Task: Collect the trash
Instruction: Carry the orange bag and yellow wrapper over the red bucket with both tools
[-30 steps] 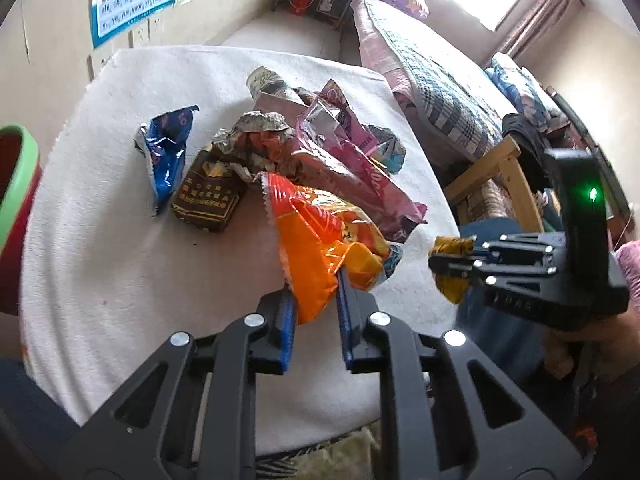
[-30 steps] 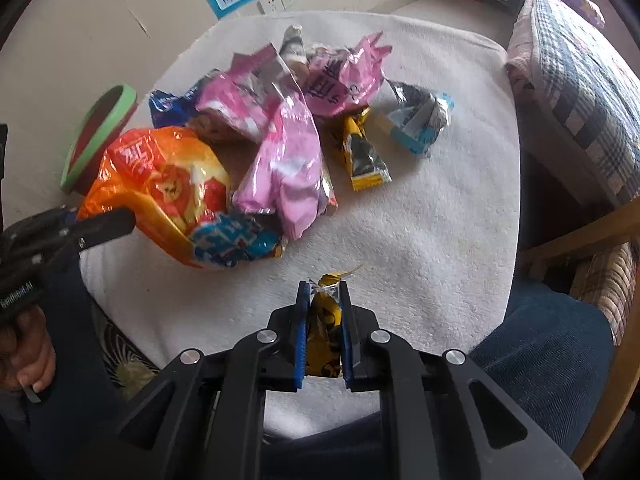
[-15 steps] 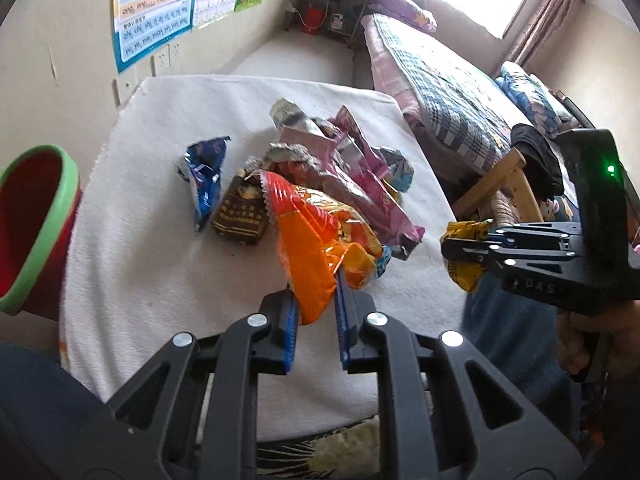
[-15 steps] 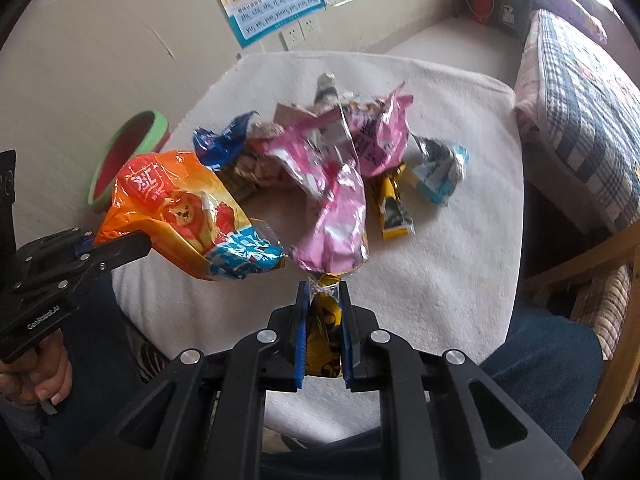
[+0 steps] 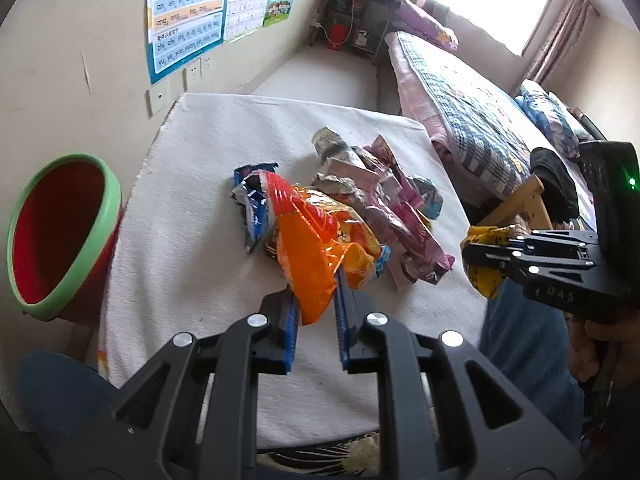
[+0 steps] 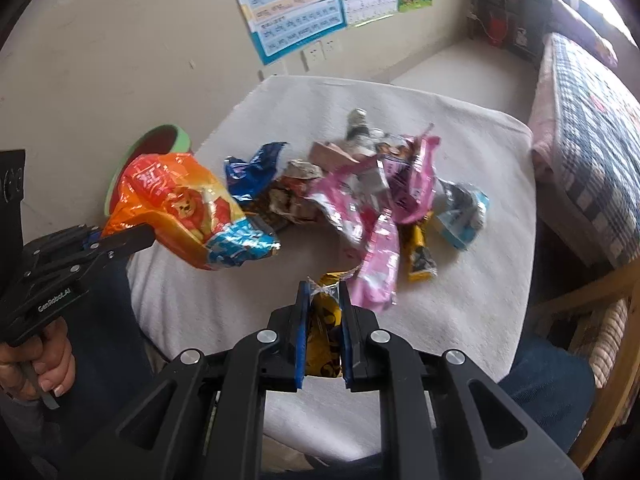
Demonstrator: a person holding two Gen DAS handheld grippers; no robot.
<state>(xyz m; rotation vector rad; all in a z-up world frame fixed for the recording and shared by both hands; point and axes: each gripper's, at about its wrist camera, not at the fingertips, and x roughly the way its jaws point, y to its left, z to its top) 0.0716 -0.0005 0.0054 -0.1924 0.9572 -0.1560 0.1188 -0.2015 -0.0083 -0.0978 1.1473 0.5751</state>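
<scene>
My left gripper (image 5: 315,300) is shut on an orange snack bag (image 5: 316,248) and holds it above the white-clothed table (image 5: 192,208); the bag also shows in the right wrist view (image 6: 180,204). My right gripper (image 6: 323,304) is shut on a small yellow wrapper (image 6: 325,332), held off the table's near right side; the wrapper also shows in the left wrist view (image 5: 482,256). A pile of wrappers lies mid-table: pink bags (image 6: 372,216), a blue wrapper (image 6: 252,168), a yellow packet (image 6: 420,252), a light-blue wrapper (image 6: 464,212). A red bin with a green rim (image 5: 60,228) stands left of the table.
A wall with posters (image 5: 184,20) runs behind the table. A bed with a plaid cover (image 5: 472,120) and a wooden chair frame (image 5: 524,204) are to the right. The person's knees in jeans (image 6: 548,380) are at the table's near edge.
Both grippers have risen and pulled back from the table with their wrappers. The orange bag has lifted clear of the pile, and the red bin has come further into the left wrist view.
</scene>
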